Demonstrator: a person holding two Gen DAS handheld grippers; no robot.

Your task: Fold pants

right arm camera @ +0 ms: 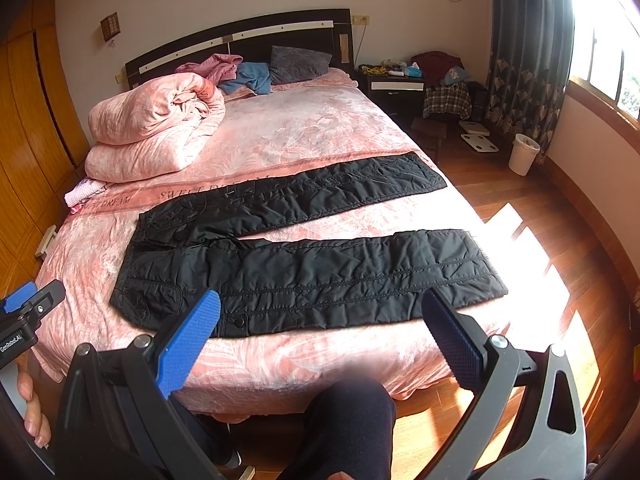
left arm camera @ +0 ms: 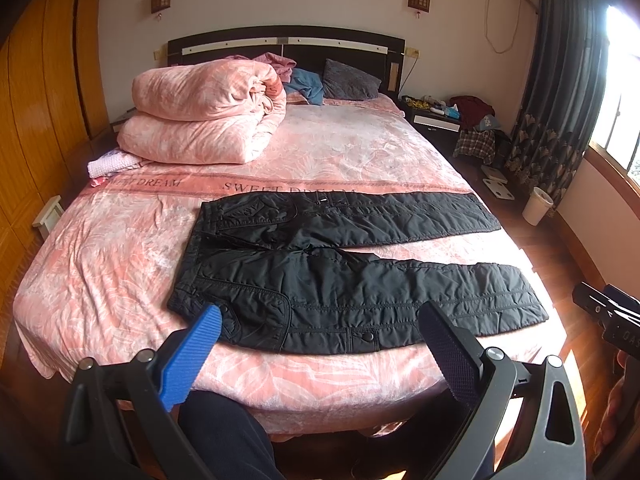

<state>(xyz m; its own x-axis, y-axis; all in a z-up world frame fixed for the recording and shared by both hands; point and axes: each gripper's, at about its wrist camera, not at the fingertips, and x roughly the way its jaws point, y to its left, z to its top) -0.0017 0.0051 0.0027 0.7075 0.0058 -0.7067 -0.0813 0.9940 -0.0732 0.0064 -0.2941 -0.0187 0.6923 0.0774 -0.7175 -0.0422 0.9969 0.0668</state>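
From my left wrist camera, my left gripper point(left arm camera: 320, 334) hangs with its fingers spread wide, gripping nothing, just short of the bed point(left arm camera: 120, 248). The black pants point(left arm camera: 344, 264) lie flat across the pink cover, waistband to the left, legs splayed rightward.

From my right wrist camera, my right gripper point(right arm camera: 320, 320) is likewise spread wide and empty, above the near trouser leg's edge.

Black pants point(left arm camera: 320, 276), pink leaf-patterned bedspread point(left arm camera: 360, 152)
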